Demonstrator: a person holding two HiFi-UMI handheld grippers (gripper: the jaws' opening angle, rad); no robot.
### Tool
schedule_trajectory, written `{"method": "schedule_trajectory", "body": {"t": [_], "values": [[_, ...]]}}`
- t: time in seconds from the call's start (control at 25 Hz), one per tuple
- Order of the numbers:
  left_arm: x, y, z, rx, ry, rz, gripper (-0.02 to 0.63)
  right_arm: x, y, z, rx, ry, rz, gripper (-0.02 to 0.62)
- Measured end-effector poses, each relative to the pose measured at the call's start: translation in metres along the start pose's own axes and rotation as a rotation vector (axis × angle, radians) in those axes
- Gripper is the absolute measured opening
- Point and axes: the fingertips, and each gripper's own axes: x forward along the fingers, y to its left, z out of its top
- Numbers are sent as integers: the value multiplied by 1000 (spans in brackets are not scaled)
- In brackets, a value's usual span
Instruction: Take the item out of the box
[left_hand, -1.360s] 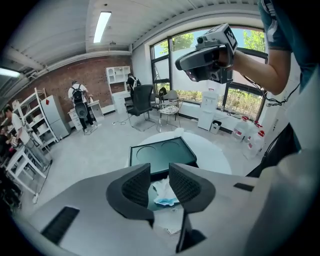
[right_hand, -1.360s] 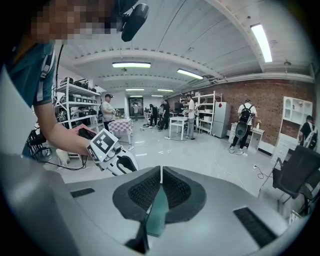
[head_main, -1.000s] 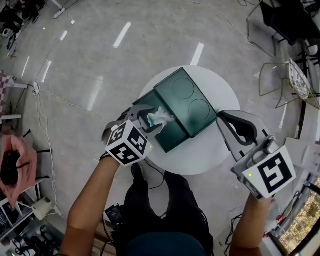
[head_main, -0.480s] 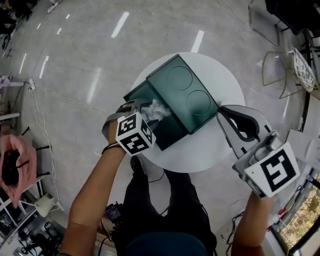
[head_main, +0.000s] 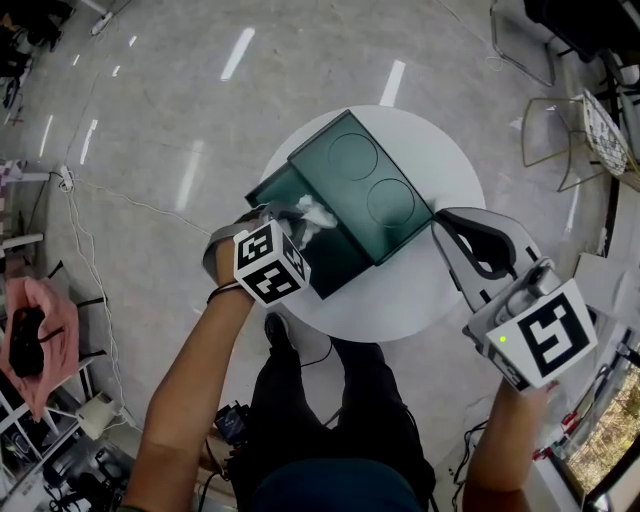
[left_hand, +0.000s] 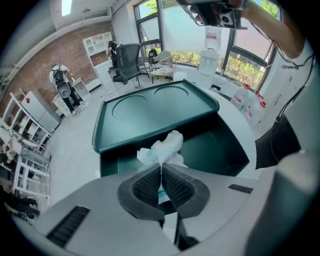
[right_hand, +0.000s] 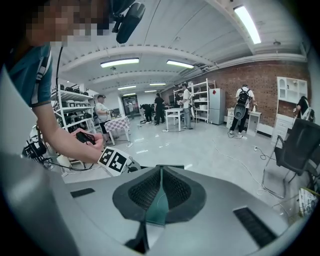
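The left gripper (left_hand: 161, 167) has its fingers pressed together on a thin fold of the white wad (left_hand: 165, 147). The wad stands up out of the open end of the box (head_main: 365, 190), right beside the lid (left_hand: 150, 110), and from here I cannot tell whether its lower part has cleared the opening. The pinch looks shallow to me, catching only a crumpled bit of soft stuff. A quick pull could let it slide out from between the pads and drop back inside, or tear it if it is tissue. Drawn up at a slant, the wad might also catch under the lid's edge and drag the box along. That matters because the open end sits at the rim of the small round tabletop (head_main: 400, 300), where a tug toward the person could tip the box off. The right gripper (head_main: 440, 218) has its fingers closed at the far corner, apparently nipping the box's thin edge, since green shows between the pads. That grip is narrow and could slip if the box jerks, leaving nothing to hold it steady.
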Motion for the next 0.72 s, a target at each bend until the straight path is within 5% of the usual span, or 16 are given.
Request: {"method": "schedule_trajectory", "body": {"t": [0.28, 0.72], "values": [[-75, 7, 8, -48, -87, 69, 21, -31, 25, 33, -22, -26, -24, 40], [-298, 9, 12, -114, -272, 212, 20, -112, 120, 148, -94, -85, -45, 40]]}}
